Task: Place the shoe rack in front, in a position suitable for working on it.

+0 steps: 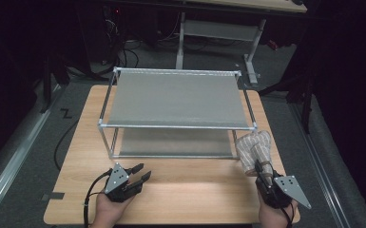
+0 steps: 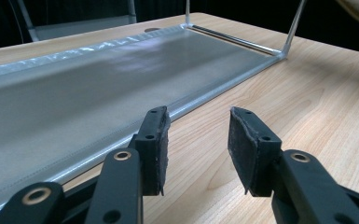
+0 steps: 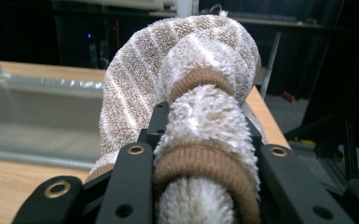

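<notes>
A: What is held at the right edge of the bench (image 1: 76, 161)?

B: A pair of fuzzy striped socks (image 1: 254, 148) is clamped in the right gripper (image 1: 261, 172), near the front right corner of the wire shelf rack (image 1: 176, 126). Its jaws are closed partway onto the bundle, which bulges above them.

A: How can the bundle be expected to handle?

B: It is judged light, soft and squashy, and not slippery. It is best gripped across the thick middle, at a ribbed cuff band (image 3: 200, 161), so that nothing flops loose.

A: And the left gripper (image 1: 140, 173)?

B: Its jaws are held about half open and empty, low over the bench near the front edge.
</notes>
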A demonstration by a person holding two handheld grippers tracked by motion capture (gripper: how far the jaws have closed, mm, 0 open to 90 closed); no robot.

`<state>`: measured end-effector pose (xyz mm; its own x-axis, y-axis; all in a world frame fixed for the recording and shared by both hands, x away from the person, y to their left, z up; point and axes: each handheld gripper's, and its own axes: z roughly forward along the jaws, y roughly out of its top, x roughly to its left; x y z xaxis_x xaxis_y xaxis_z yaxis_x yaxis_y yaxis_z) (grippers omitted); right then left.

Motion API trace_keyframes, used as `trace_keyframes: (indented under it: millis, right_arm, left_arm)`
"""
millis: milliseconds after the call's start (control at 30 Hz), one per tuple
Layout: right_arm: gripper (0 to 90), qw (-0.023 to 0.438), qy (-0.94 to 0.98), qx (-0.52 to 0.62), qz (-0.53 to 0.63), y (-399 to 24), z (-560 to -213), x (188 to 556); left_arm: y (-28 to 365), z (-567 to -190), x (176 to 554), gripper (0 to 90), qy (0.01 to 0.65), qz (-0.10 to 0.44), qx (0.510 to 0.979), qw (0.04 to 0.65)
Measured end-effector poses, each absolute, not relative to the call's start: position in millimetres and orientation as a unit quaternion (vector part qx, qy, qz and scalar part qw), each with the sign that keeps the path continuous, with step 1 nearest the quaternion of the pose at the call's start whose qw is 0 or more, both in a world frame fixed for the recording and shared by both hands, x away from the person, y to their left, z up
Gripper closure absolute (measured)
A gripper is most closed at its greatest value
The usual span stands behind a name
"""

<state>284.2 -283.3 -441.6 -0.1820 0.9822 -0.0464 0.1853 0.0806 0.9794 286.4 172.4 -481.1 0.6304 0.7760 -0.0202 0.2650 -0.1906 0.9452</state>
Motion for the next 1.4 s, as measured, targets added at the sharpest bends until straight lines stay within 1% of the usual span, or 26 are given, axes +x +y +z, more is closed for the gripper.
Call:
trace_keyframes:
  millis: [233,600,767,1033,1400]
  right_arm:
    - [68.2,0.403,0.622,0.497,0.452,-284.4,-456.0,290.1]
    - [68.0,0.356,0.653,0.527,0.411,-287.8,-478.6,301.3]
    - [67.9,0.342,0.66,0.535,0.402,-288.7,-484.4,304.8]
    - [67.8,0.35,0.655,0.527,0.413,-286.7,-476.8,299.8]
    - [67.7,0.392,0.618,0.495,0.468,-281.9,-442.4,295.5]
  left_arm:
    - [174.5,-480.4,286.0,57.7,0.358,0.238,0.729,0.532]
    - [167.8,-480.8,288.7,57.7,0.346,0.229,0.738,0.532]
    - [167.1,-481.3,288.9,57.6,0.347,0.227,0.738,0.533]
    - [169.1,-481.1,288.0,57.5,0.349,0.228,0.737,0.532]
    - [179.7,-482.4,282.6,57.5,0.36,0.233,0.733,0.528]
